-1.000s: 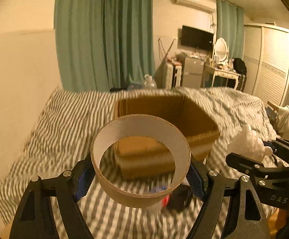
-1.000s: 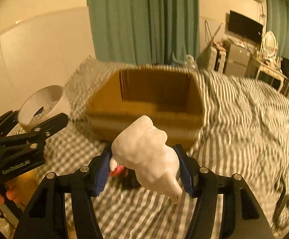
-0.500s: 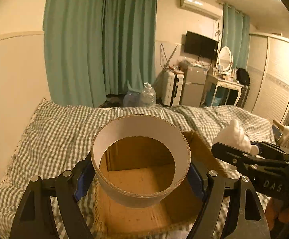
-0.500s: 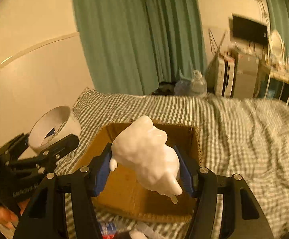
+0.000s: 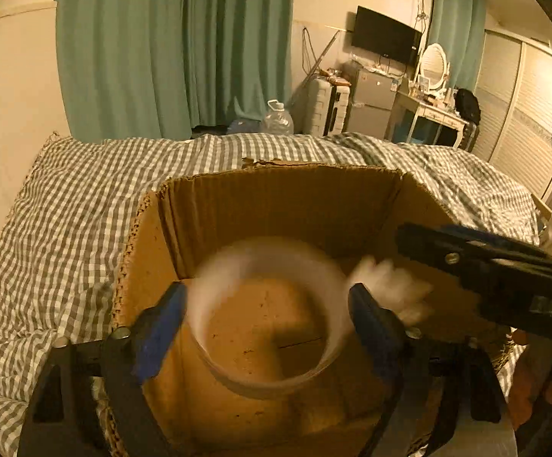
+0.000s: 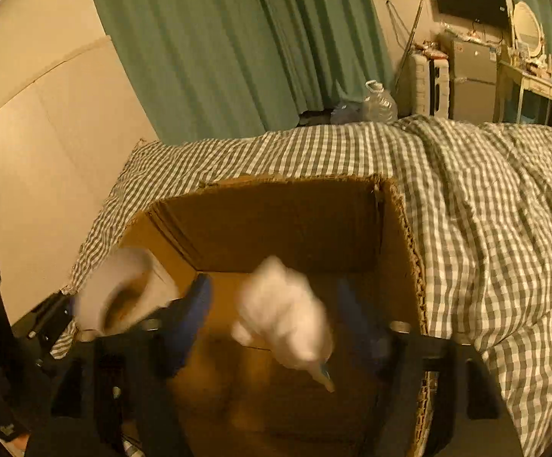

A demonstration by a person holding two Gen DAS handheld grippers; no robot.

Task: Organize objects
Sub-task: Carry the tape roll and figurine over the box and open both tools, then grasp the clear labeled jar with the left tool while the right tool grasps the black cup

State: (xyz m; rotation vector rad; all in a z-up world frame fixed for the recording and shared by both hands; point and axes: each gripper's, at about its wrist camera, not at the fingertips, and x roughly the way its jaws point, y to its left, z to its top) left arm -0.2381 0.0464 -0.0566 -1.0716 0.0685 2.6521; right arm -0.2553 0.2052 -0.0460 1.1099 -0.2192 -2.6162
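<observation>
Left gripper [image 5: 266, 316] spread around blurred cardboard ring [image 5: 266, 316], light, stiff; right gripper [image 6: 276, 320] spread, white soft toy [image 6: 283, 323] loose over cardboard box [image 6: 287, 221].

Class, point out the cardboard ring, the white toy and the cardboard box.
cardboard ring [image 5: 215, 285]: left wrist view, its blurred left wall.
white toy [image 6: 283, 304]: right wrist view, its body.
cardboard box [image 6: 276, 221]: right wrist view, inner far wall.

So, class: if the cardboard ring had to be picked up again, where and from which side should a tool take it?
Grip the ring across its outer wall, coming from above, one finger on each side. It is a rigid open hoop with its hole facing up over the box, so opposite walls offer flat, parallel contact, as the left tool straddles it now.
</observation>
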